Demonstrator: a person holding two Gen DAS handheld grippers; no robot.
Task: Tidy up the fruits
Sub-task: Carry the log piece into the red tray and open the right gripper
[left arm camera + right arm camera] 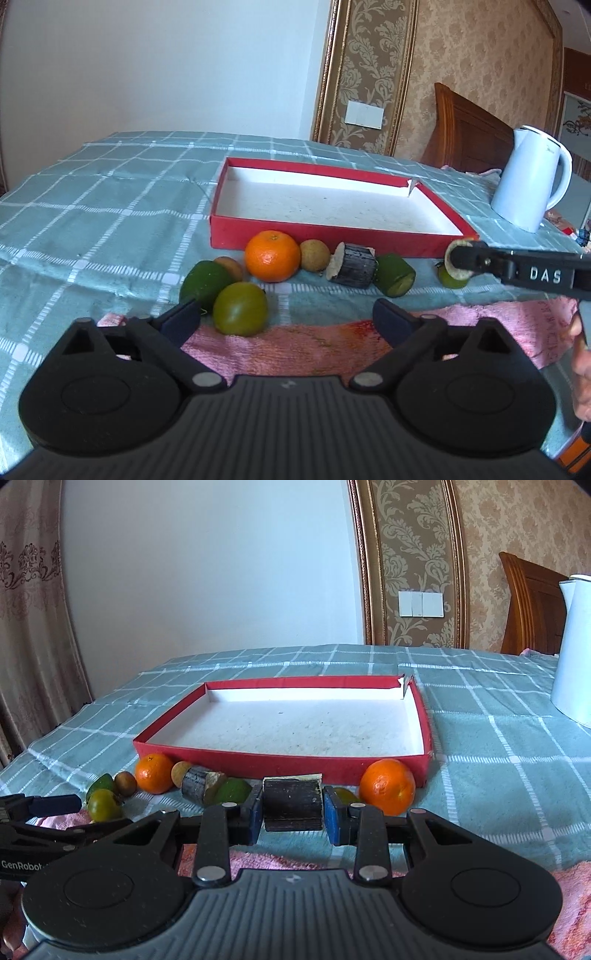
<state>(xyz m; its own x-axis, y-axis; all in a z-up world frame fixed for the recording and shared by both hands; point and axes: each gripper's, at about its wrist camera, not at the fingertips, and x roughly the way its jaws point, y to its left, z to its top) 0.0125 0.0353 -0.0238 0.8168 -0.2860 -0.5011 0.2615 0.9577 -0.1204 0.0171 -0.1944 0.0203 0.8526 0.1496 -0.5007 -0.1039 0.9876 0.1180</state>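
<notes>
right gripper [292, 808]: dark cylindrical sugarcane chunk [291, 805] was clamped | left gripper [286, 317]: held wide, nothing between | shallow red cardboard tray [236, 755] was seen at 12 o'clock

Checked teal cloth [498, 746] covers the surface ahead of the tool. White kettle [532, 181] upright, far right of the tool, handle turned right. Pink towel [295, 347] lies flat directly under the fingers, with a reddish stain, possibly juice. Wooden chair back [465, 133] behind the kettle. White wall switch plate [421, 604] straight ahead, on patterned wallpaper. Curtain [29, 590] hangs far left.
</notes>
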